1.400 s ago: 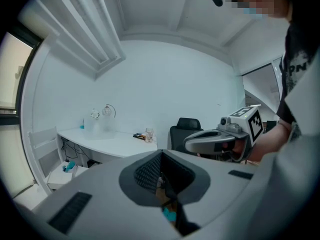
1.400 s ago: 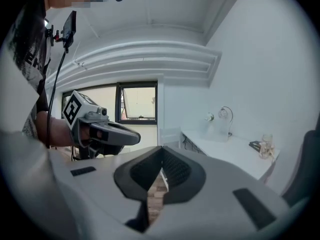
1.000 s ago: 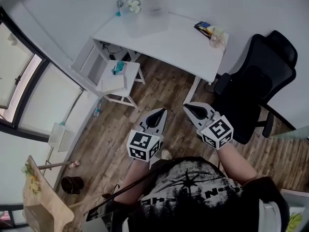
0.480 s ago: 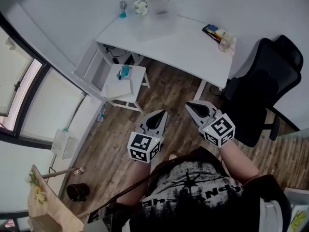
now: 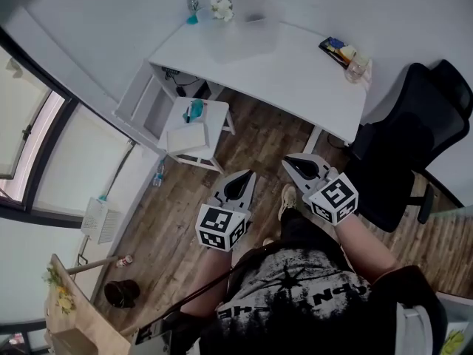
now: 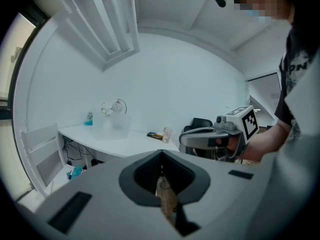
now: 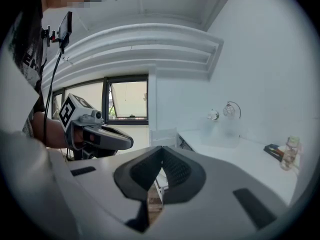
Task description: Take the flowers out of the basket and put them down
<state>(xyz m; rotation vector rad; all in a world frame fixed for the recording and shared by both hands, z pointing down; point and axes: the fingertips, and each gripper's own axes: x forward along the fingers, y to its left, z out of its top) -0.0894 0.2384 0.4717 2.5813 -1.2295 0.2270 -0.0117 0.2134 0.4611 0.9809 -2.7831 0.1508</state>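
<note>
White desk [image 5: 295, 65] fills the head view's 12 o'clock. The flowers [image 5: 220, 6], small pale heads, sit at its far edge toward 11 o'clock, just beside a frosted tub [image 5: 247, 32] that may be the basket; they are too small to tell whether the stems stand in it.

Both grippers hang over the wood floor, well short of the desk. The left gripper [image 5: 246, 176] is near centre and the right gripper [image 5: 292, 163] is at its 3 o'clock. Each has its jaws pressed together on nothing.

The step in hand looks like the approach. To do it well, pass between the chair [image 5: 414, 139] at 3 o'clock and the side table [image 5: 194, 128] at 9 o'clock. Part one gripper's jaws before reaching, take the stems low, below the heads, and steady the tub with the other gripper.
</note>
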